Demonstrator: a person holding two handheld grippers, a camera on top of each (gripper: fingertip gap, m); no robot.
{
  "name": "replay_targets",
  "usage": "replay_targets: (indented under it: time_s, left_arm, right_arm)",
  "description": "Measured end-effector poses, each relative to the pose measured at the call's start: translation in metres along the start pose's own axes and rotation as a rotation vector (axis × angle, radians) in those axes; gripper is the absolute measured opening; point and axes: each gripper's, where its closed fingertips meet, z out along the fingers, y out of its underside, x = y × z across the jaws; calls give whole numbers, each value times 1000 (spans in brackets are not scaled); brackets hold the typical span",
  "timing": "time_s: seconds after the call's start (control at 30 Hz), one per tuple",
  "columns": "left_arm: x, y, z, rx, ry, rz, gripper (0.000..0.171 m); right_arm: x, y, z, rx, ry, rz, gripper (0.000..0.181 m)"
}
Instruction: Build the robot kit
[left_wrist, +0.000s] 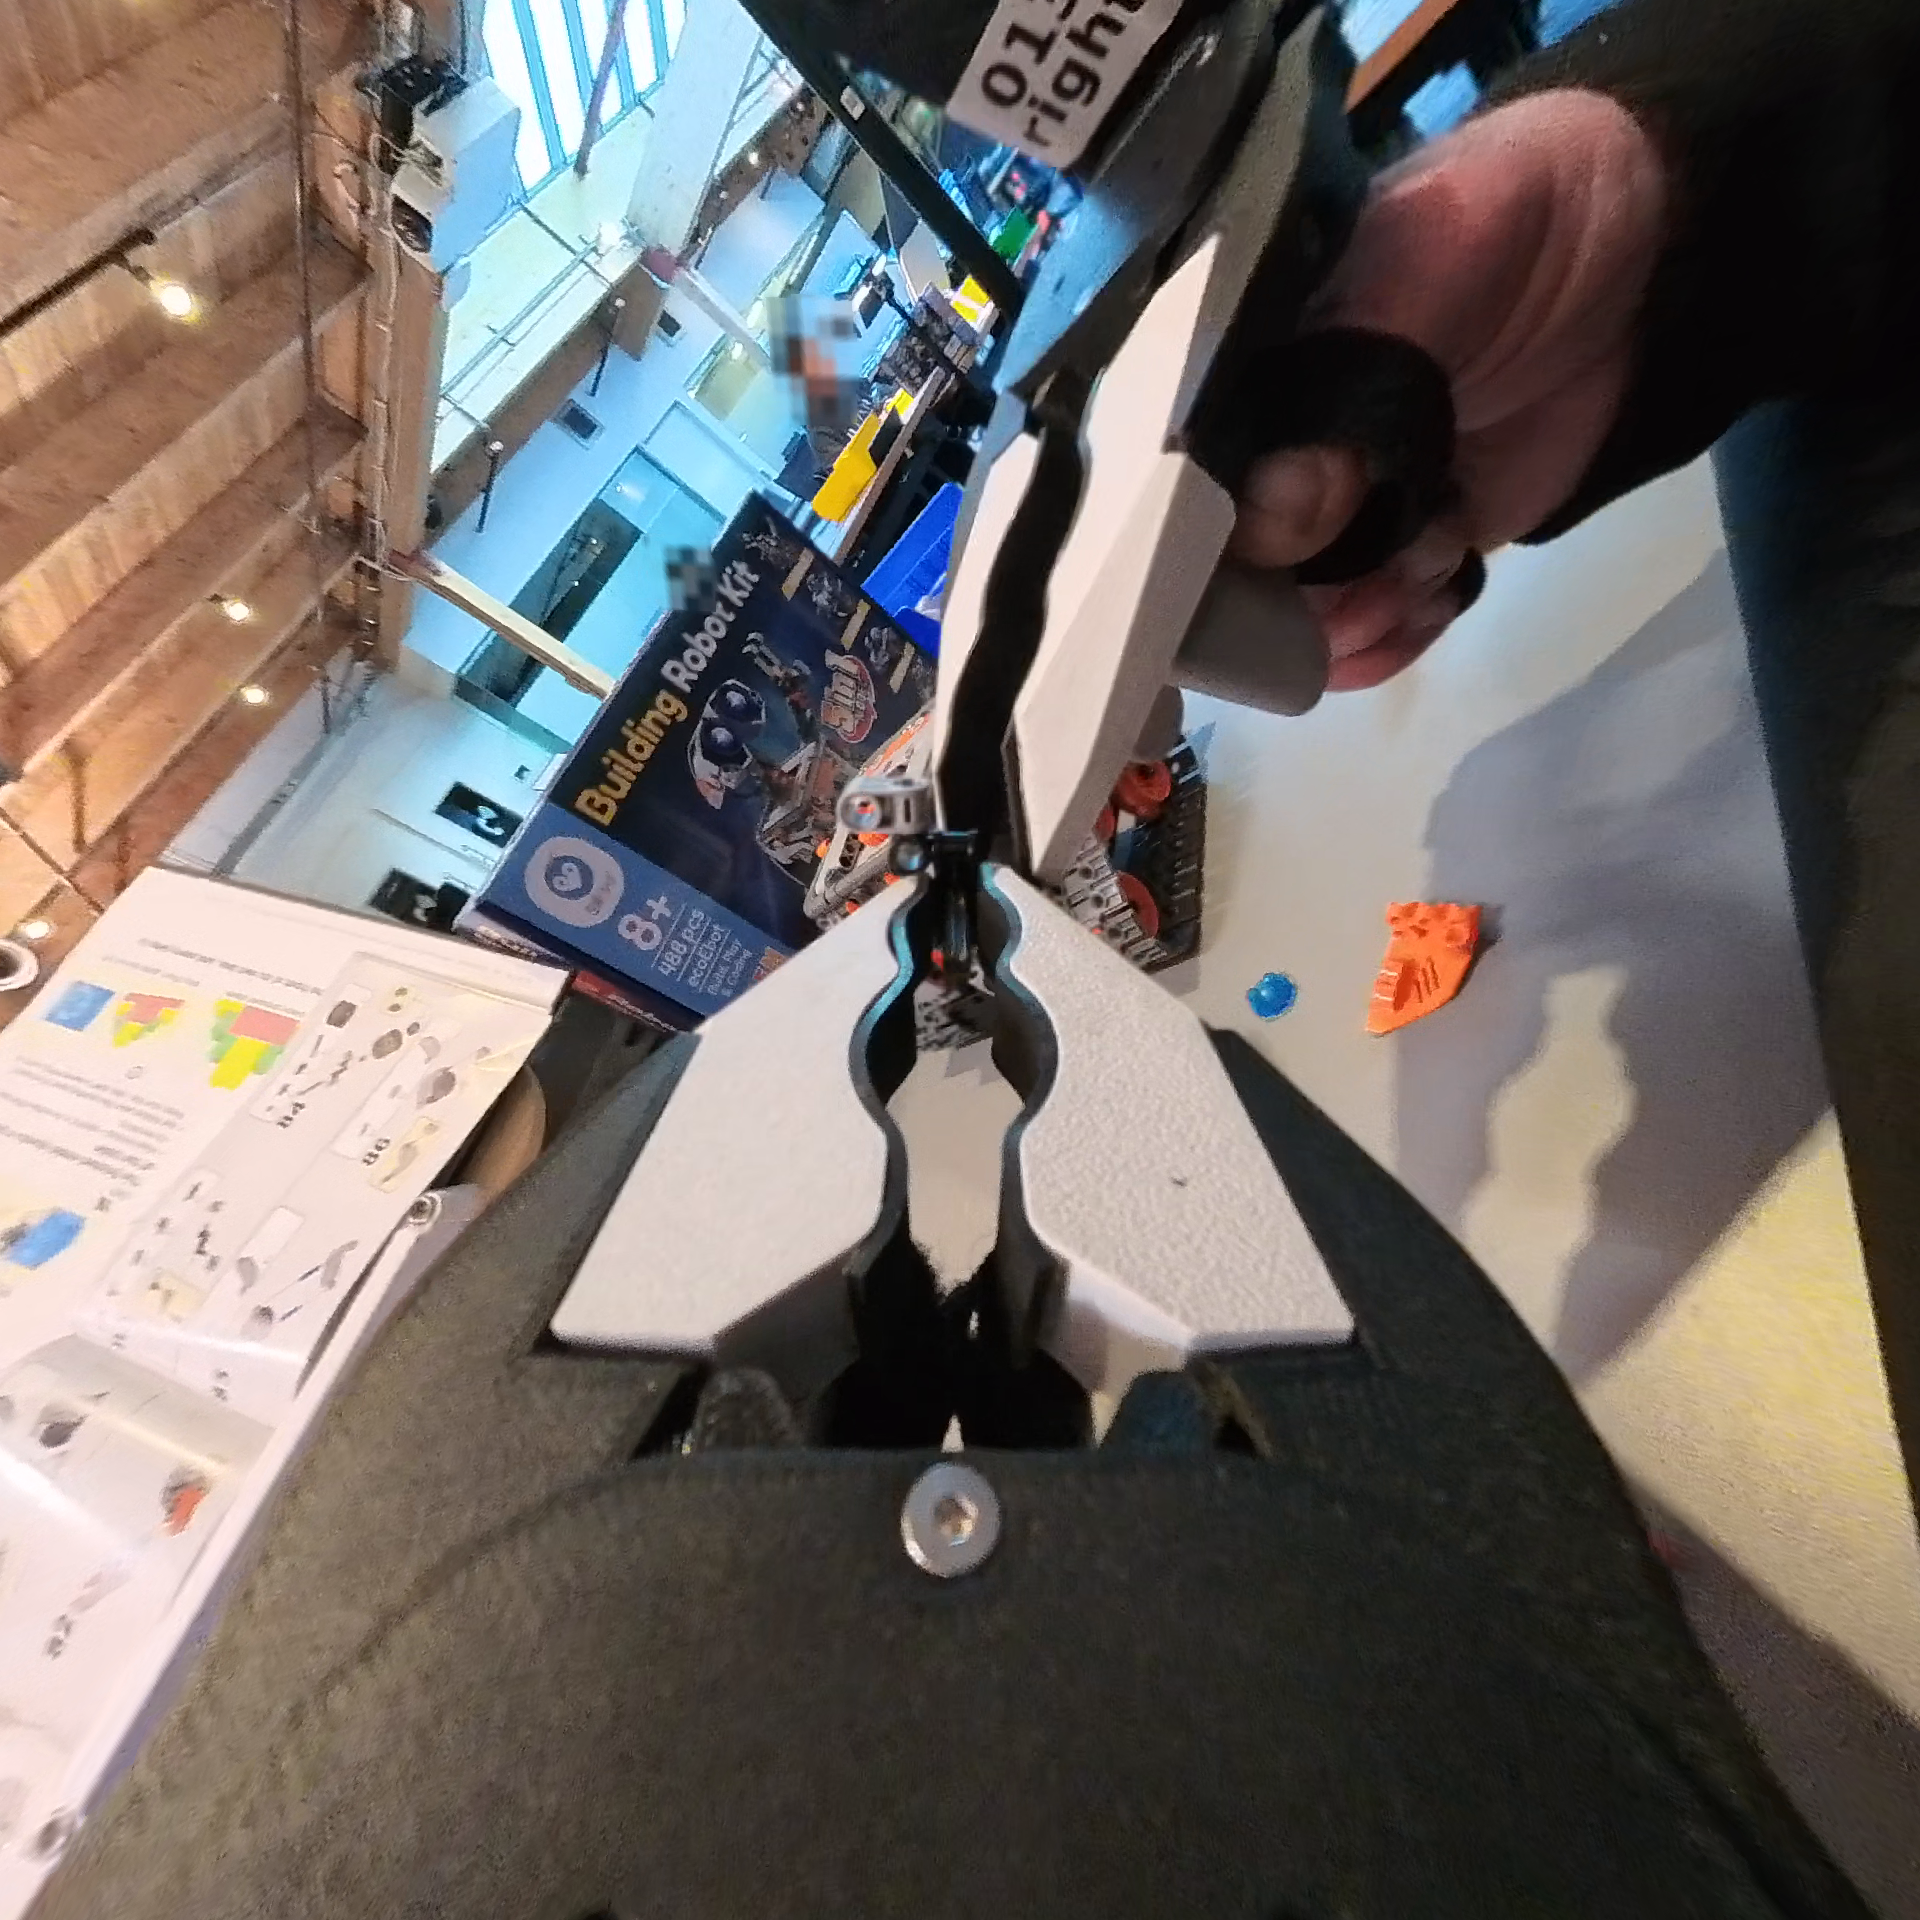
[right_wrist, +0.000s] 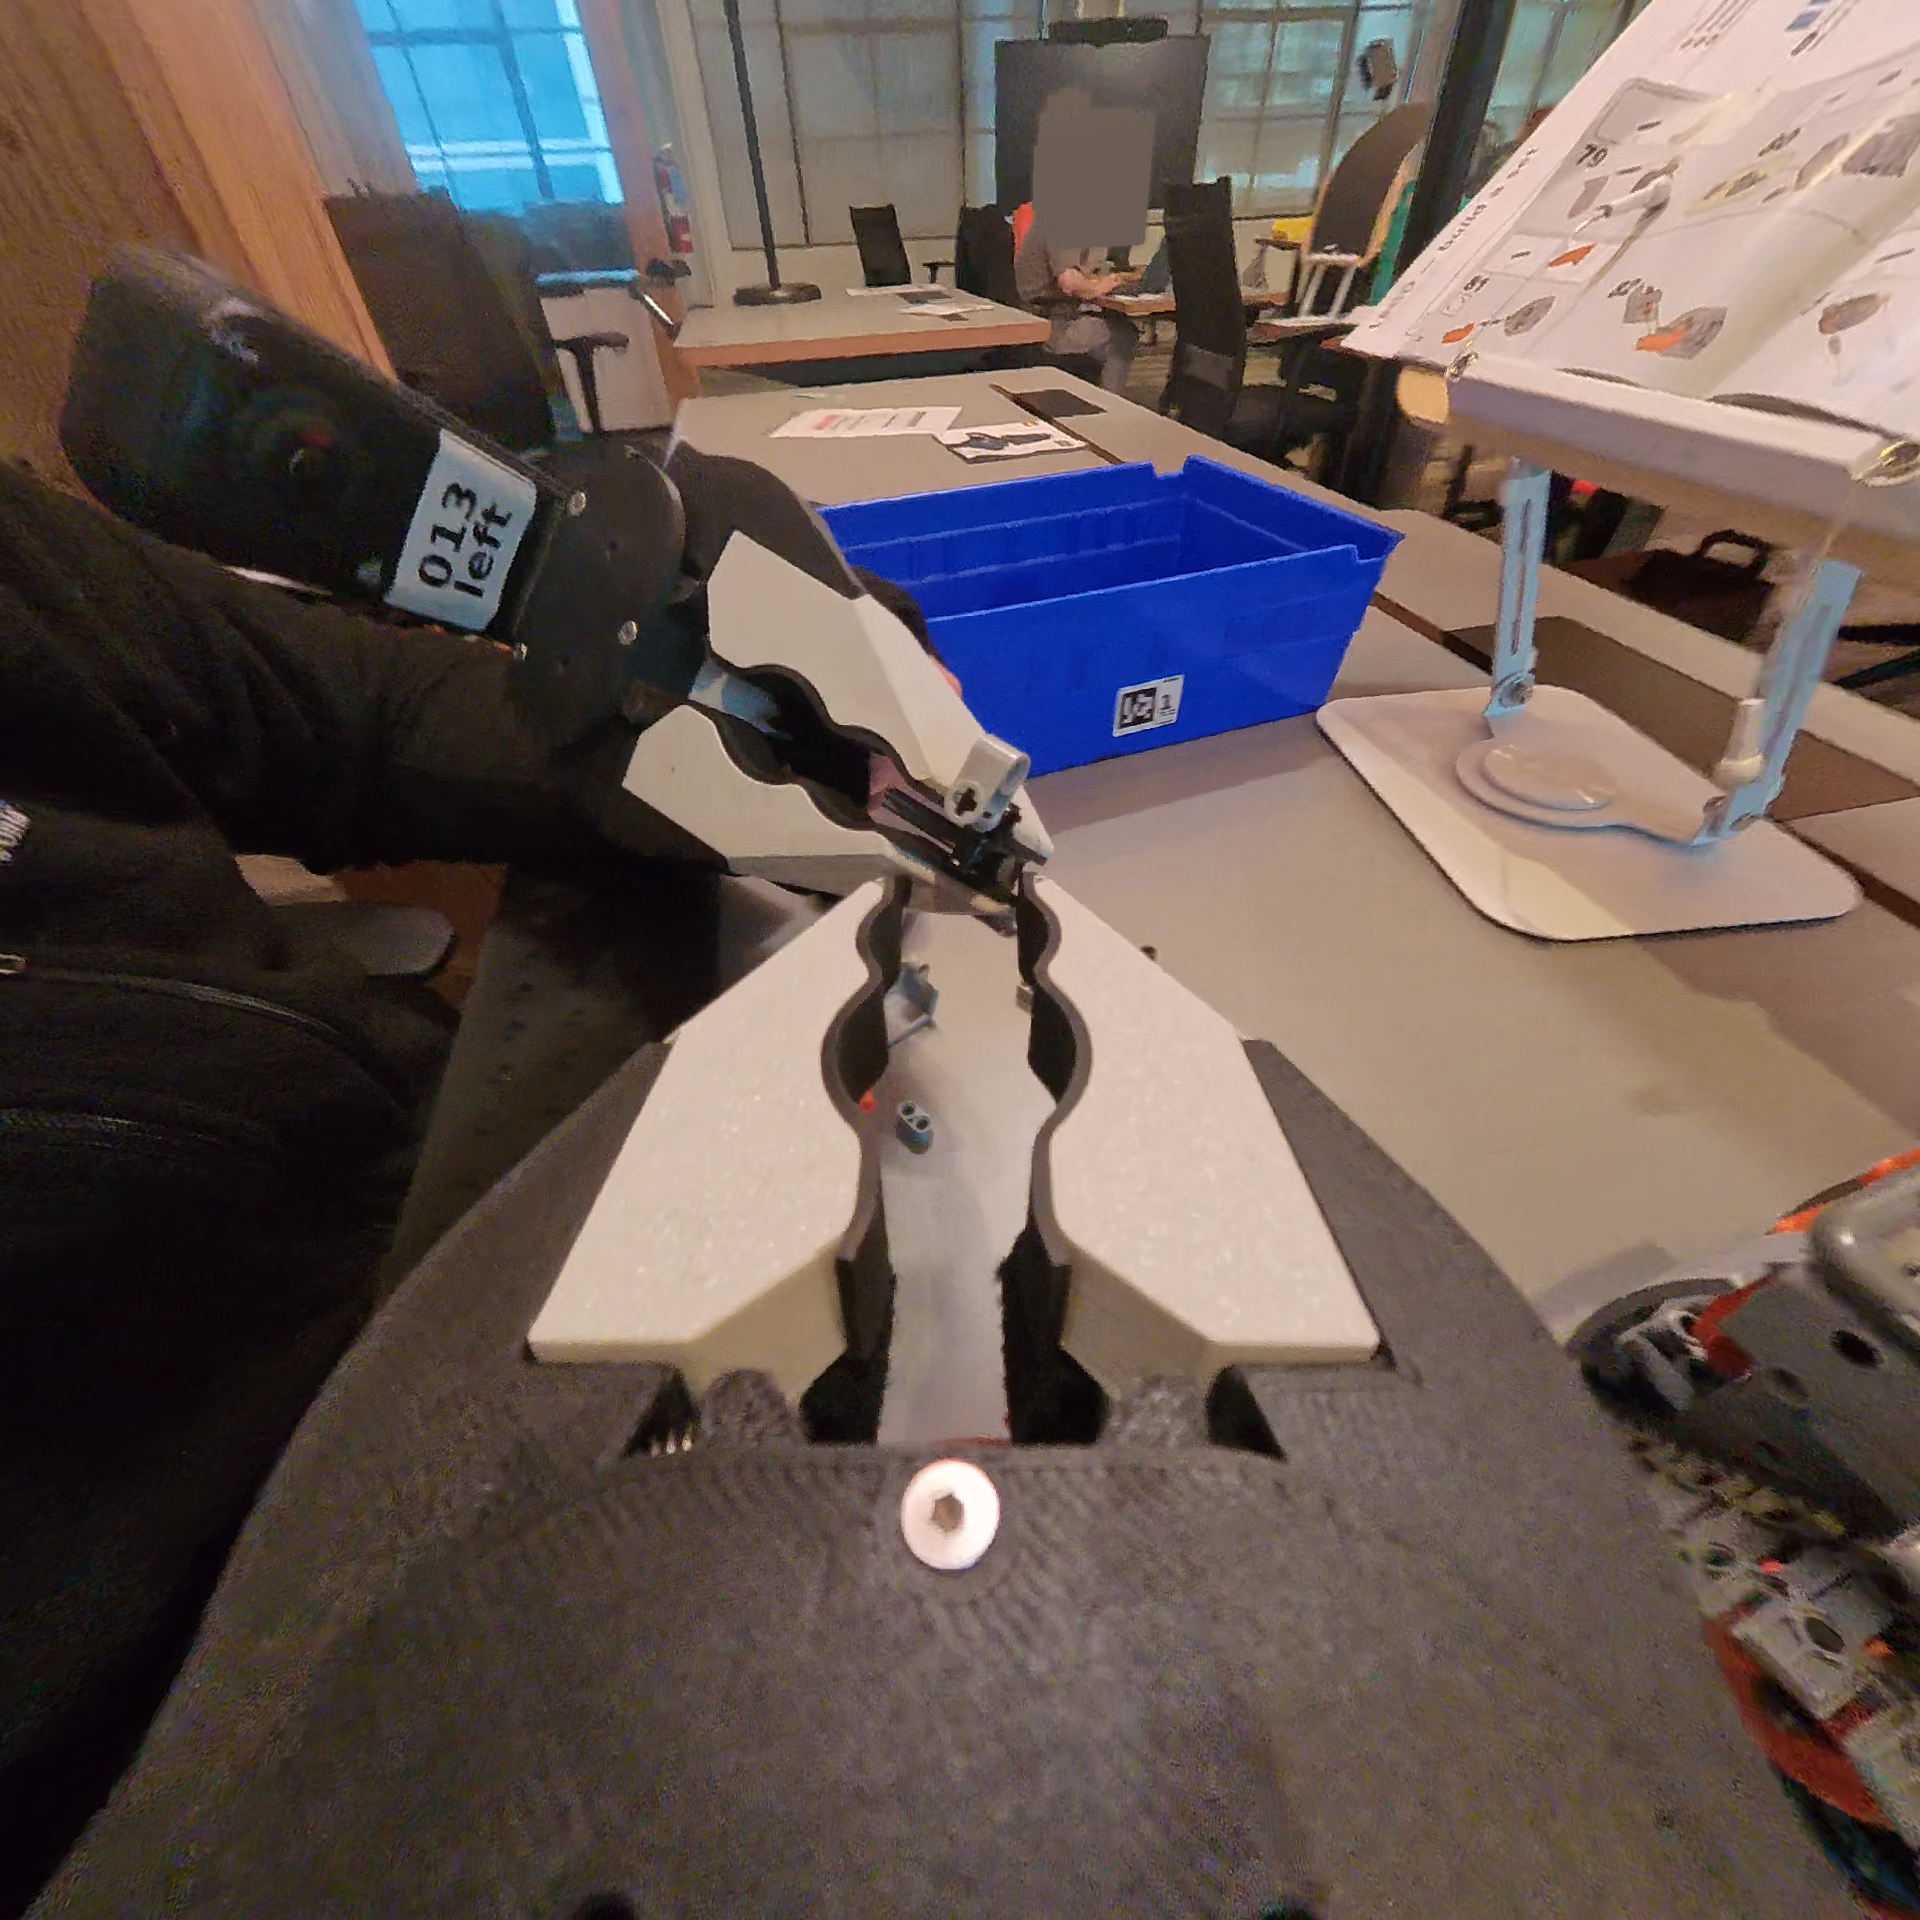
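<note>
Grey connector piece (right_wrist: 985, 781) on a thin black axle (right_wrist: 928, 821) sits at the tips of the left gripper (right_wrist: 1003, 831), which is closed tight on the axle; landmark for all that follows is the blue bin (right_wrist: 1101, 613). The held part hangs just in front of the bin's near wall, above the grey table (right_wrist: 1299, 935). Axle's long axis runs along the left gripper's fingers, connector at the outer end, pointing toward the right gripper (right_wrist: 956, 894). Right gripper's jaws stand narrowly apart, tips either side of the axle end (contact not certain; cannot tell if it grips). In the left wrist view the connector (left_wrist: 883, 808) lies just beyond the left fingertips, the right gripper (left_wrist: 961, 821) coming down from above. Tracked robot model (left_wrist: 1138, 883) stands behind, on the side away from the bin.
</note>
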Motion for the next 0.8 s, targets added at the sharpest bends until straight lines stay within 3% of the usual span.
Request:
replay_targets:
  time_s: [0.3,0.8]
  left_arm:
    - [4,5,2,-53,-26,108,4]
    - [-4,14,5,-144,-99,148,5]
  right_arm:
    - [2,-2,-1,35,-53,112,14]
    - [11,-2,3,24,96,49,11]
